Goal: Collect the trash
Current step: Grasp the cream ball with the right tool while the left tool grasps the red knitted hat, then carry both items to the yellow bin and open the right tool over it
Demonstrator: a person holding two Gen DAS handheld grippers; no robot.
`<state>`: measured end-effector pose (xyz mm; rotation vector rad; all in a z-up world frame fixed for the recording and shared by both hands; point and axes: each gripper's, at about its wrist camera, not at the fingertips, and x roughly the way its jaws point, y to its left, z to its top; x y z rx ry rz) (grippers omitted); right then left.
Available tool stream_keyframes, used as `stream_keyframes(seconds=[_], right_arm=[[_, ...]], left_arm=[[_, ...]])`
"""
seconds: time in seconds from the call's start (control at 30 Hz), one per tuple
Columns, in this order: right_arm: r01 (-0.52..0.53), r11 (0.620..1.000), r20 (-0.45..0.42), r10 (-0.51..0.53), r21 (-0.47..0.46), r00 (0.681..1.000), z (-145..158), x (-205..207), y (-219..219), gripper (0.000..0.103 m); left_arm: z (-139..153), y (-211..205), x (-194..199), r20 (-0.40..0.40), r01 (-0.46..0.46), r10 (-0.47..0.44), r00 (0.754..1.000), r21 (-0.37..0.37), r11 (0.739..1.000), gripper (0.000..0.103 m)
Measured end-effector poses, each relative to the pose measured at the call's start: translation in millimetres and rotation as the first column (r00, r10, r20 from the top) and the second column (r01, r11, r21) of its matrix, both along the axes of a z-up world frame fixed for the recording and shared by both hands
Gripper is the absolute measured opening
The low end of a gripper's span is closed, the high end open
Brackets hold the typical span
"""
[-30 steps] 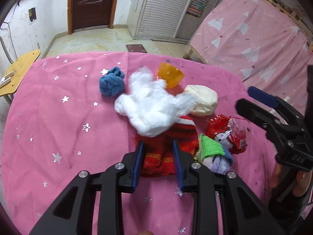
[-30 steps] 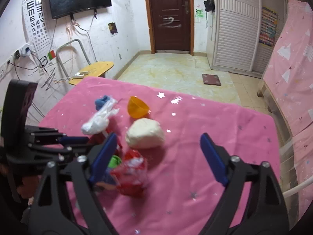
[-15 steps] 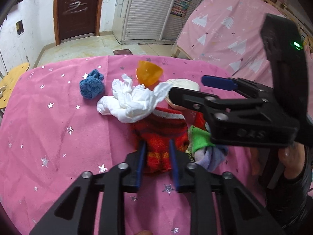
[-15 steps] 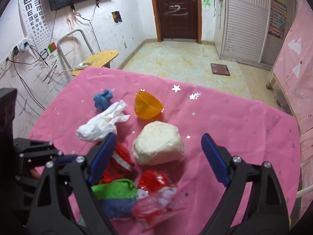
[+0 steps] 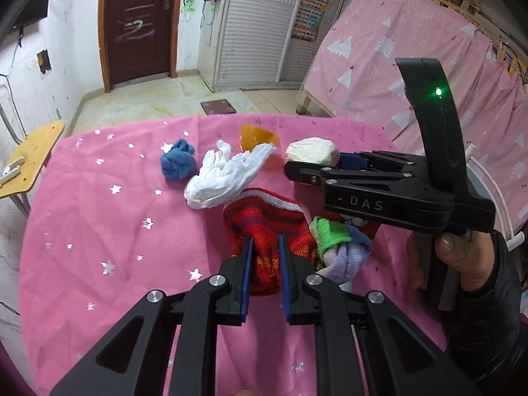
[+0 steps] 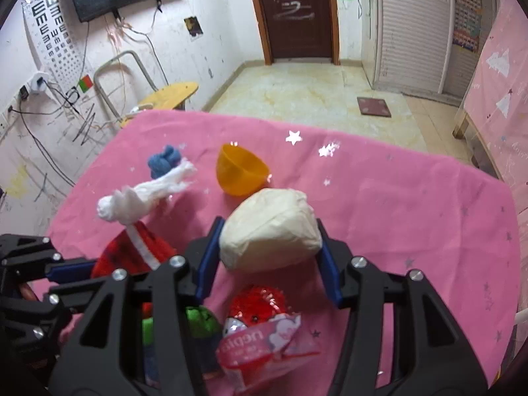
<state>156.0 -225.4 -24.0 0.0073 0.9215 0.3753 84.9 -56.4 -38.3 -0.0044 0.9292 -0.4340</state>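
While both of our tongs work over the pink star-printed desk (image 5: 99, 231), the left tongs (image 5: 265, 257) are clamped on the near end of the red striped sock (image 5: 267, 221), which lies at the middle of the pile. Our right tongs (image 6: 269, 244) have just been closing, and their blue pads now sit against both sides of the cream-white wad (image 6: 270, 234), just beyond the sock. A crumpled white tissue (image 5: 227, 175) touches the far edge of the sock, the blue knitted ball (image 5: 178, 163) lies beyond and to its left, and the orange cup (image 6: 239, 171) lies tipped beyond the tissue. Just right of the sock rest the green-and-lilac bundle (image 5: 340, 244) and, nearer us in the right wrist view, the red snack wrapper (image 6: 260, 336).
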Motion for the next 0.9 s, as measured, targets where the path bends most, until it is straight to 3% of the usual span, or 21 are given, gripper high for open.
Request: stream_keyframes(seconds=[0.47,0.9], right_arm=[[0.045,0.999,0.089,-0.048,0.029,0.995,32,-27,-29,0.051],[0.142,0.987,0.183,-0.154,0.077,0.971,62,-69,-93,0.051]], left_arm=[[46,-1,-29,0.101,-0.029,0.027,0.995,0.021,0.999,0.008],[82,-47,-45,0.204,-0.02,0.007,0.979,0.065,0.998,0.008]])
